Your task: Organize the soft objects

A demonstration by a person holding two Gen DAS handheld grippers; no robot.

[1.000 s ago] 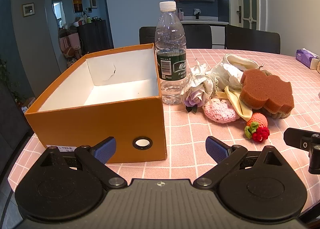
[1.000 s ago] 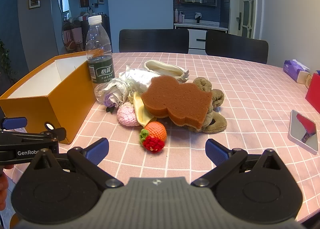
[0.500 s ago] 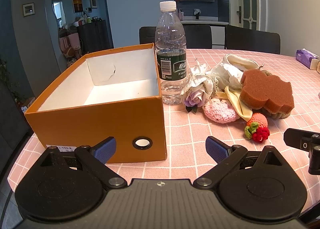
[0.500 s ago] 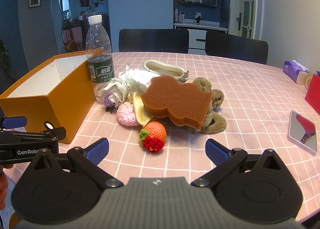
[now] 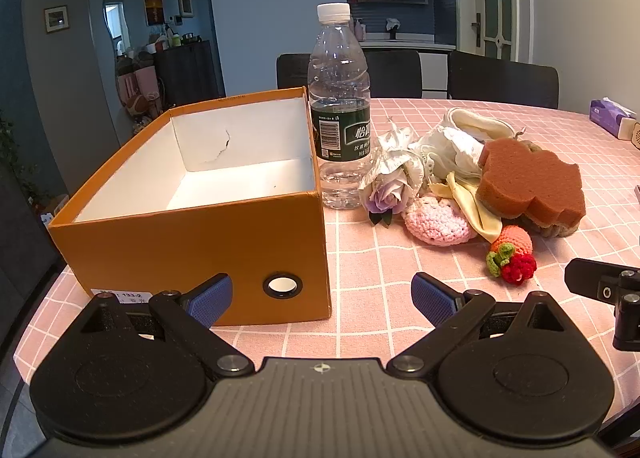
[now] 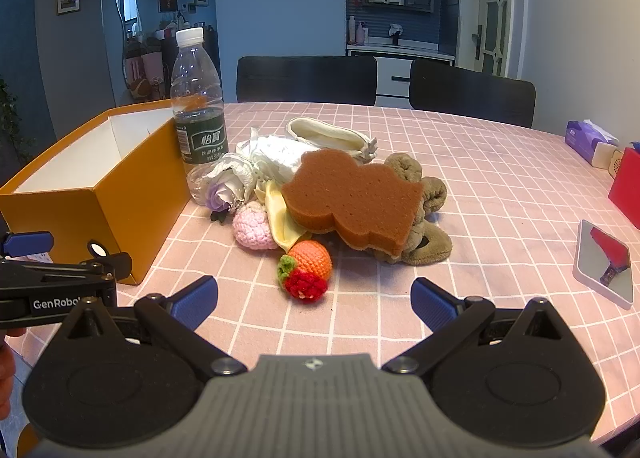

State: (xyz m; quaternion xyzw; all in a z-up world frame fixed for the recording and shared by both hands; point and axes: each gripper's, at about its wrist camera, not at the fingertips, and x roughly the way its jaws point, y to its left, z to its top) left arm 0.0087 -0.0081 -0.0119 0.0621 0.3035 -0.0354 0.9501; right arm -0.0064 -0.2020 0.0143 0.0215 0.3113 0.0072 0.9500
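Bottle (image 5: 340,114) between box (image 5: 192,242) and sponge (image 5: 528,186).

Left wrist view: low at desk (image 5: 360,330) near edge, facing across, close to orange box (image 5: 192,242). Right wrist view: same edge, further right, facing soft pile. Shared: box, bottle (image 6: 199,114), brown sponge (image 6: 352,198), far chairs.

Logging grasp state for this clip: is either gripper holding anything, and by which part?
Nothing is held. The left gripper and right gripper are both open and empty, short of the soft pile; the crocheted fruit lies free on the table.
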